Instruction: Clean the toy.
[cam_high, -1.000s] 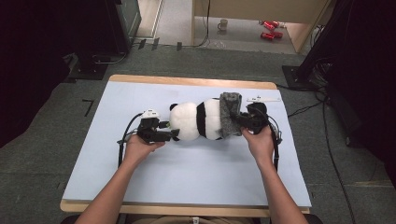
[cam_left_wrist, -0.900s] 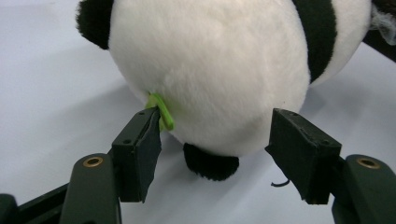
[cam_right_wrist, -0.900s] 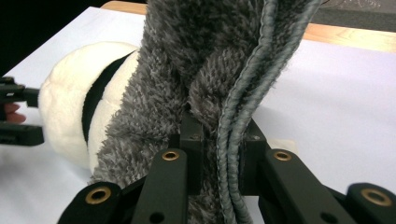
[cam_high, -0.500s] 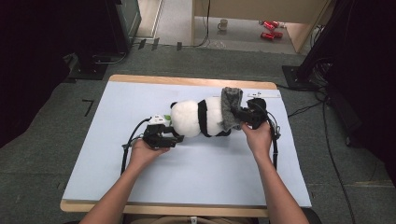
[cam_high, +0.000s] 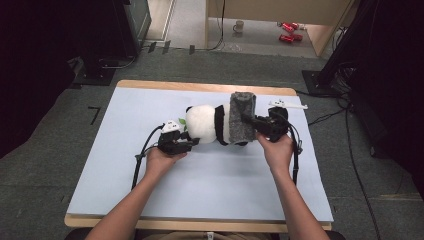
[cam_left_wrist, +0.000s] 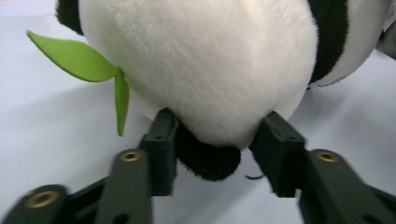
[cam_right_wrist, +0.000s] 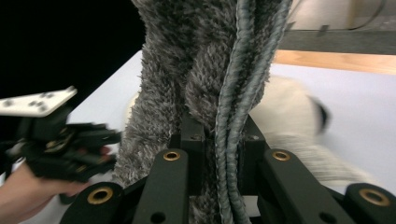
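Lying lengthwise across table (cam_high: 100, 190), panda (cam_high: 207, 124) head leftward.

The work surface was a pale blue mat (cam_high: 125, 175) on a wooden tabletop (cam_high: 200, 86). Grey carpet (cam_high: 55, 145) ran all around it. Up at 12 o'clock a mug (cam_high: 239, 25) sat on the floor, with some red cans (cam_high: 288, 32) at about 1 o'clock, beside a wooden panel (cam_high: 320, 35).

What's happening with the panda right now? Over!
Left gripper just closed, pinching panda. Right gripper shut on grey fuzzy cloth draped over it. Nothing in the way.
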